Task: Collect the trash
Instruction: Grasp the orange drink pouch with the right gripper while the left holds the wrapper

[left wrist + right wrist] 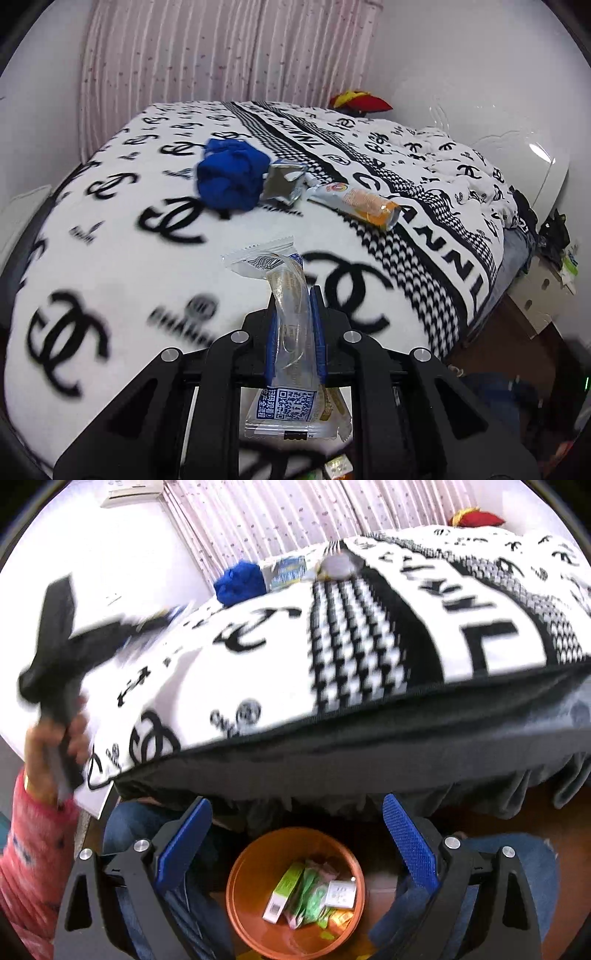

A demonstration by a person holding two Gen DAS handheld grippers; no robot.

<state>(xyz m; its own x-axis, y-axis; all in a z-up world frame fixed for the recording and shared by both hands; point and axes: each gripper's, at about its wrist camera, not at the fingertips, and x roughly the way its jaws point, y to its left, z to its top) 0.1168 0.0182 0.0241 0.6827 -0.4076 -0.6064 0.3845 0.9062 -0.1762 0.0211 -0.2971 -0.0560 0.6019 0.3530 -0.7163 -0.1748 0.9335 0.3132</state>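
Carrying the clear crinkled plastic snack wrapper (291, 332) pinched between its closed blue-padded fingers, the left gripper (295, 328) hangs above the black-and-white logo-print blanket (110, 229). The right gripper (295, 834) is spread wide and empty over the round orange plastic bin (240, 878) on the floor. Best to keep the pinch firm until squarely above the bin's mouth, since light film drifts sideways when released.

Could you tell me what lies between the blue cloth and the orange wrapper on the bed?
A crumpled silver foil wrapper lies between the blue cloth and the orange wrapper, touching the cloth; the left wrist view shows it.
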